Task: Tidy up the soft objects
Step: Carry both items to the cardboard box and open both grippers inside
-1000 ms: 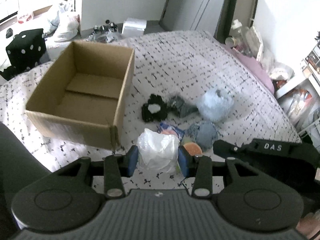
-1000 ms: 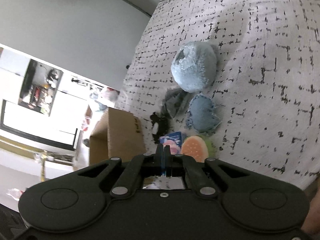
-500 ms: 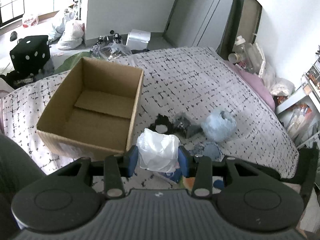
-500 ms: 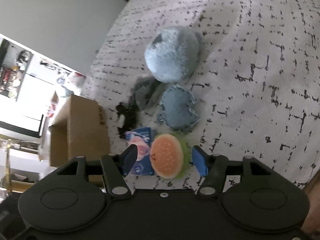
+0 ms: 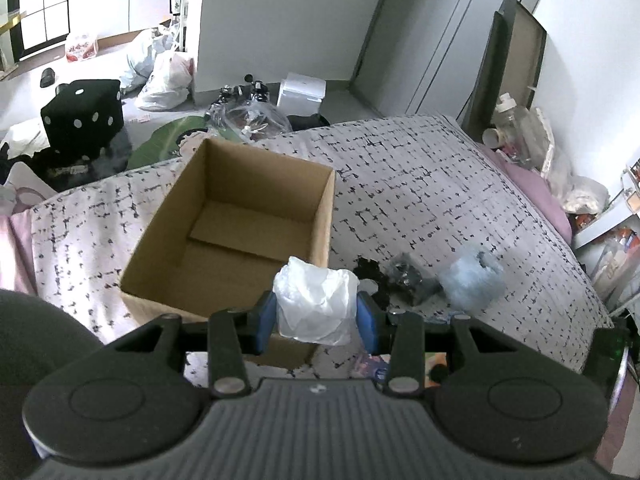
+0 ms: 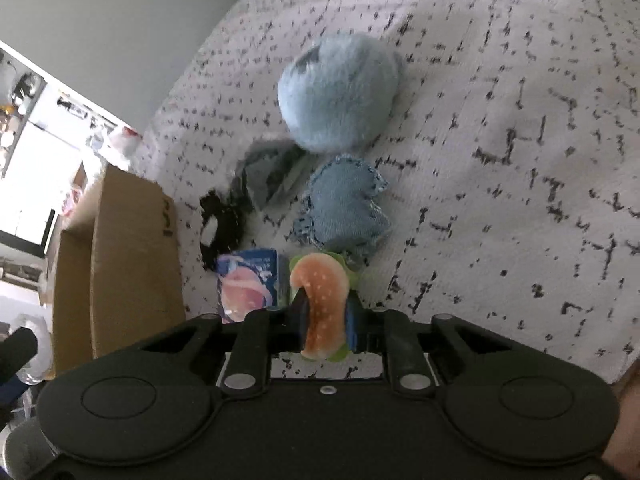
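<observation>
Left tool (image 5: pixel 316 322) clamped on a white plastic bag (image 5: pixel 316 306), near the cardboard box (image 5: pixel 320 216) rim; right tool (image 6: pixel 325 322) squeezed on the burger plush (image 6: pixel 322 300) on the bed (image 6: pixel 520 160). Box empty, nothing sorted yet; fluffy blue ball (image 6: pixel 340 96), denim heart (image 6: pixel 344 208), black scrunchie (image 6: pixel 218 220) and tissue pack (image 6: pixel 248 284) left.

No legible text, box (image 6: pixel 132 248) marking unreadable
</observation>
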